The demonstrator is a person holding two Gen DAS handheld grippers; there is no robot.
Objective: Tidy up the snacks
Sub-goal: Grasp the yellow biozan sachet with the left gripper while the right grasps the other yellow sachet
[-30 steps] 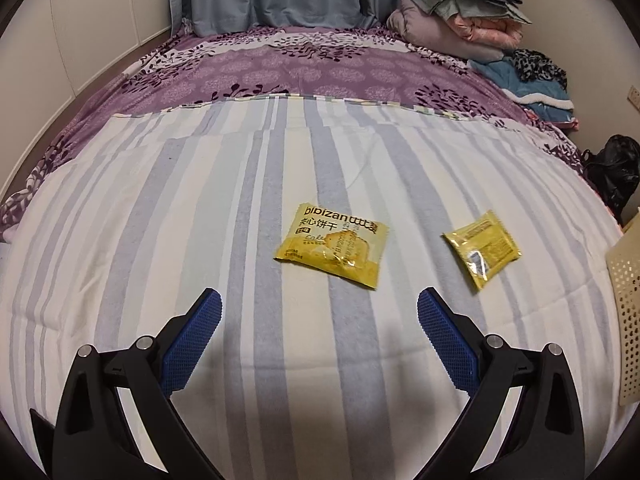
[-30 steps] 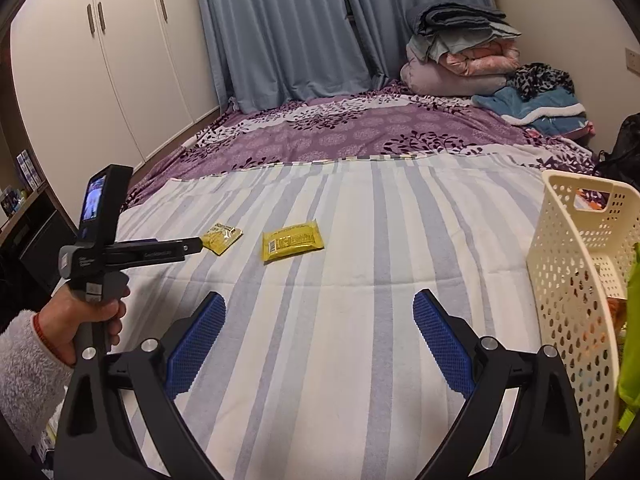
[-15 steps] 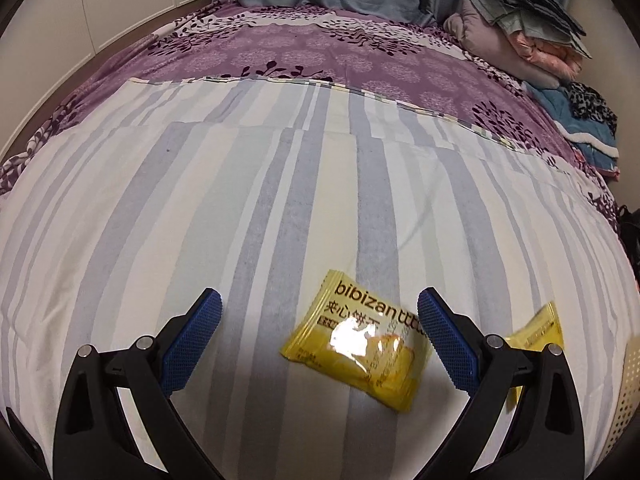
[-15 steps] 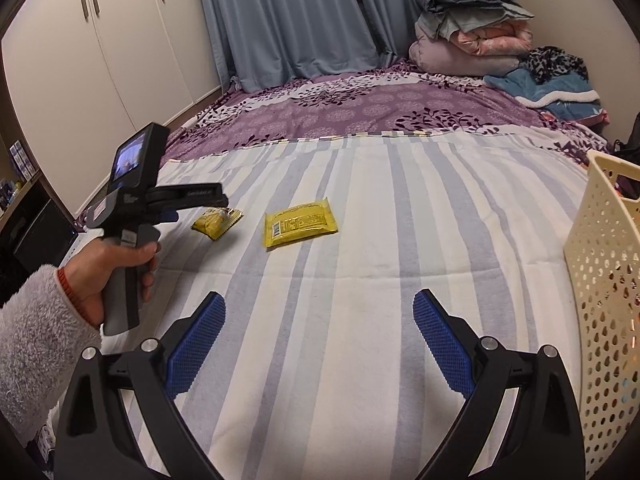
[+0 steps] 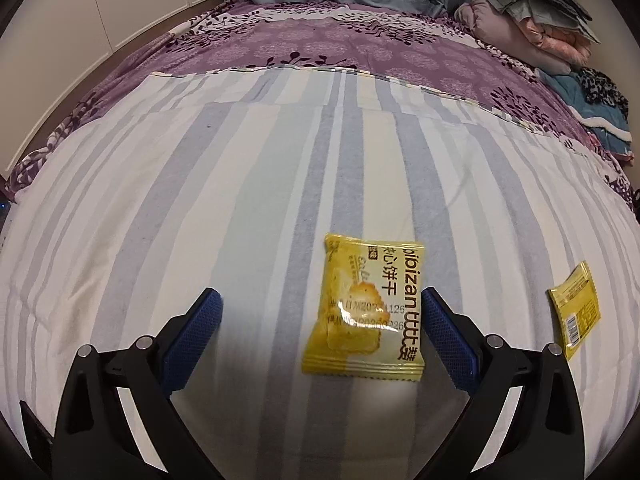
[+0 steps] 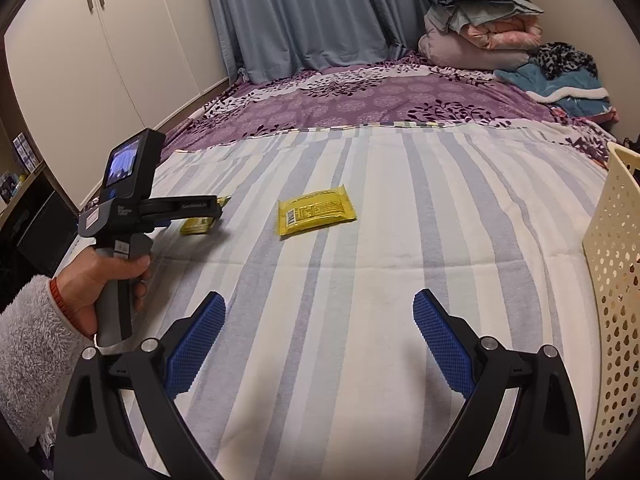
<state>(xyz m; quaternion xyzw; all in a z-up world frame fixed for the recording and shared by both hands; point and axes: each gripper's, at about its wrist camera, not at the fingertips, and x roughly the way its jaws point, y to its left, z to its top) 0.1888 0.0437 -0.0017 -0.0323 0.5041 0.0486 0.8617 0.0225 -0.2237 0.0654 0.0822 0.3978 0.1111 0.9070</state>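
Observation:
A yellow biscuit packet [image 5: 366, 312] lies flat on the striped bedsheet [image 5: 200, 200], between the spread blue pads of my left gripper [image 5: 320, 312] and close to the right pad. A second yellow packet [image 5: 576, 312] lies further right. From the right wrist view, the left gripper [image 6: 216, 206] hovers open over the first yellow packet [image 6: 196, 226], which it partly hides, and the second packet [image 6: 316, 214] lies mid-bed. My right gripper [image 6: 318, 320] is open and holds nothing, low over bare sheet. A cream perforated basket [image 6: 612, 280] stands at the right edge.
A purple floral cover [image 6: 360, 100] spans the far half of the bed. Folded blankets and clothes [image 6: 488, 36] pile at the back right. White wardrobe doors [image 6: 100, 60] and blue curtains [image 6: 300, 12] line the walls. A hand in a fleecy sleeve [image 6: 36, 352] grips the left tool.
The left gripper has moved forward and down onto the biscuit packet, which now sits between its pads and looks rotated upright. The right gripper has shifted slightly; the basket shows less.

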